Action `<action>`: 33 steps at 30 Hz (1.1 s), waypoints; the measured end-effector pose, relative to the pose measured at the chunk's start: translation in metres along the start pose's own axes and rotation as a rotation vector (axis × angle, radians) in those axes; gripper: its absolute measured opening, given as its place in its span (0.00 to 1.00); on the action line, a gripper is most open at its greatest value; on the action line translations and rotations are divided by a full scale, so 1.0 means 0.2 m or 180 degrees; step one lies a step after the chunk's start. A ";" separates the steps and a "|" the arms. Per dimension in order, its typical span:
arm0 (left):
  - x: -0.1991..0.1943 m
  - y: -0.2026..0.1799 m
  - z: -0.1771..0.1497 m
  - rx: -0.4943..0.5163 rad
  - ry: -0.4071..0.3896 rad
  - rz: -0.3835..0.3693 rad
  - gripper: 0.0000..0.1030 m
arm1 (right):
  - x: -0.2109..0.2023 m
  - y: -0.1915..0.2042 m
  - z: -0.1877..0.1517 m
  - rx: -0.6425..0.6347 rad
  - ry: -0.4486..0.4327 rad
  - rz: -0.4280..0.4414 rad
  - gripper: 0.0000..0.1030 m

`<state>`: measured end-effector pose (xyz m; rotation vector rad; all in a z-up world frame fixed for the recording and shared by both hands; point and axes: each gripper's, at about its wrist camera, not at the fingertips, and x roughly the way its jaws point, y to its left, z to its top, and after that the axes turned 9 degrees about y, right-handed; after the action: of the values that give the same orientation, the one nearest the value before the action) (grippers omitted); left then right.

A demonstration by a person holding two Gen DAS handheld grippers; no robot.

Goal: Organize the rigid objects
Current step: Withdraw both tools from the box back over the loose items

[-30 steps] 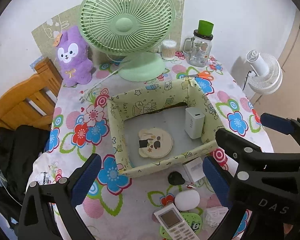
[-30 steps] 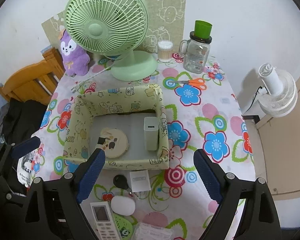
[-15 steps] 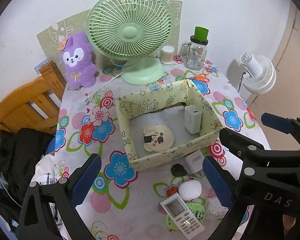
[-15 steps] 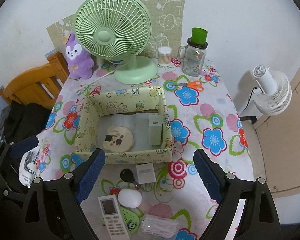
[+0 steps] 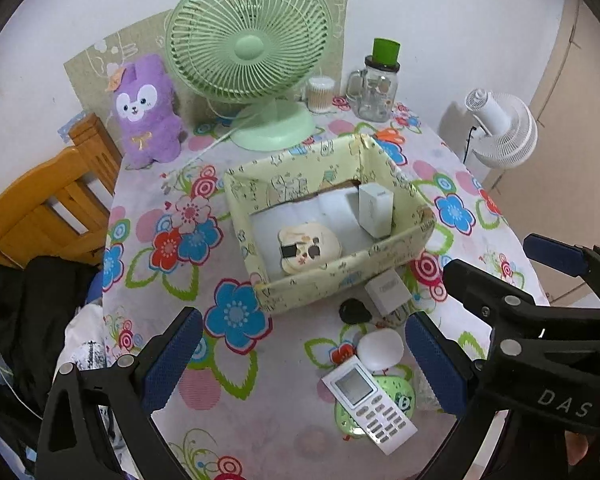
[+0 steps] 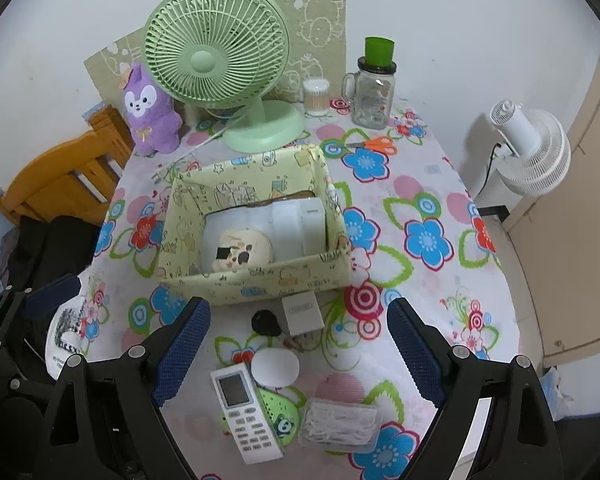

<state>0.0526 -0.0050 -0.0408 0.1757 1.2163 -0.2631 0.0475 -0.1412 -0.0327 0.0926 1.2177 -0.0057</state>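
Clutter waited before me: a white remote (image 6: 246,416), a white puck (image 6: 275,367), a black fob (image 6: 265,322) and a white charger (image 6: 303,314) lay just outside the patterned box (image 6: 260,280). My left gripper (image 5: 300,356) and right gripper (image 6: 298,354) hung above them, fingers spread wide, pinching nothing.

Black plastic gripper frames with silver screws, blue textured fingers (image 6: 182,350), white "DAS" lettering.

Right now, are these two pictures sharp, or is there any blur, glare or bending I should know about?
Left wrist view: sharp, evenly lit, no glare on the remote screen; fisheye bows the table's edges, dark corners. Right wrist view: equally crisp, soft shadow behind the white fan, same bending.
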 end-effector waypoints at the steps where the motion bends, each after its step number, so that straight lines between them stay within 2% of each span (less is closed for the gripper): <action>1: 0.01 0.00 -0.01 -0.0004 0.0014 -0.0008 0.99 | 0.00 0.00 -0.01 0.0004 -0.0003 0.0003 0.89; 12: 0.07 -0.03 -0.08 -0.0197 0.0114 0.0058 0.99 | 0.05 -0.05 -0.08 -0.0119 0.0012 0.0061 0.89; 19: 0.11 -0.05 -0.13 -0.0349 0.0179 0.0020 0.99 | 0.06 -0.07 -0.11 -0.0273 -0.0030 0.0019 0.89; 33: 0.23 -0.14 -0.21 -0.0560 0.0378 -0.0032 0.99 | 0.18 -0.17 -0.18 -0.0348 0.0242 0.0026 0.89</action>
<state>0.0206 -0.0256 -0.0986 0.0326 1.3517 -0.1549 0.0239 -0.1707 -0.0803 0.0025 1.2910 0.0721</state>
